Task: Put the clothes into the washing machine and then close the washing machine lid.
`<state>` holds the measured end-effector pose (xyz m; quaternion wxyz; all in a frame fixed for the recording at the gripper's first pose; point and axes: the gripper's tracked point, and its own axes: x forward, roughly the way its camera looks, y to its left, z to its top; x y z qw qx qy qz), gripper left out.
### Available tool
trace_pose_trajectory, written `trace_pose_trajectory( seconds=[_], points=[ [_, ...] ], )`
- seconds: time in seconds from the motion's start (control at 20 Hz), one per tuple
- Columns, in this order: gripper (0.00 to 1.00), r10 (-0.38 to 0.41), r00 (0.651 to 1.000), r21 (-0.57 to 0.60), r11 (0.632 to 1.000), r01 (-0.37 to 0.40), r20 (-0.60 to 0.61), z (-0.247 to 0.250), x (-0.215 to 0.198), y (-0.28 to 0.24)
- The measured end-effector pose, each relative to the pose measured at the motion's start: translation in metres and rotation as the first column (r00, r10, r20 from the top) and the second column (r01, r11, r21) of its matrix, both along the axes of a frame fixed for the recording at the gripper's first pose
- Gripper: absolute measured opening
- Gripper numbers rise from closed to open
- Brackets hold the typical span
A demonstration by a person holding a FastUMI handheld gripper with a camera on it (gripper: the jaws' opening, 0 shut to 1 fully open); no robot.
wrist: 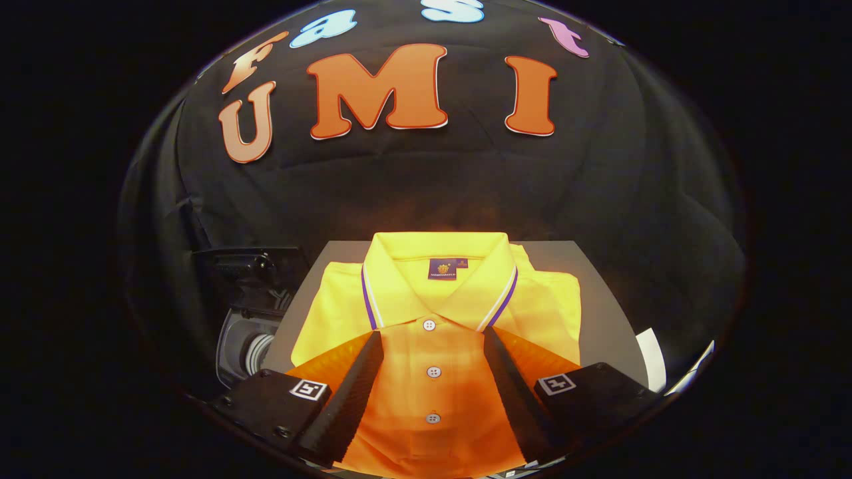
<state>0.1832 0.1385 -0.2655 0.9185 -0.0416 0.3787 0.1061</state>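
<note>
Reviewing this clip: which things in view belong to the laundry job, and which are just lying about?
Job:
- folded yellow polo shirt, on the grey surface
- gripper, jaws open over the shirt's button placket
- washing machine, dark, beside the surface

Lying about:
- white sheet at the surface's far edge

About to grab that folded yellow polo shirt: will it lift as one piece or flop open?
The yellow polo shirt is soft knit cloth, so it will likely sag and unfold. It looks light and probably not slippery. The open gripper straddles the button placket; pinching one layer may leave the rest trailing on the grey table.
</note>
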Motion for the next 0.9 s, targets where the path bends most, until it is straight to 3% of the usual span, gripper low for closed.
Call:
trace_pose_trajectory(
  seconds=[0.25, 0.4, 0.6, 0.75, 0.9],
  points=[
    [0.99, -0.010, 1.000, 0.093, 0.996, 0.010, -0.004, -0.006, 0.000, 0.003],
    [1.00, 0.055, 0.998, 0.074, 0.996, -0.056, 0.016, -0.010, 0.000, 0.002],
    [0.96, 0.062, 0.998, 0.072, 0.996, -0.061, -0.009, -0.011, 0.000, 0.002],
    [0.84, 0.107, 0.994, 0.085, 0.991, -0.105, -0.024, -0.010, -0.003, 0.012],
    [0.63, 0.109, 0.992, 0.100, 0.990, -0.102, -0.067, -0.013, -0.004, 0.015]
  ],
)
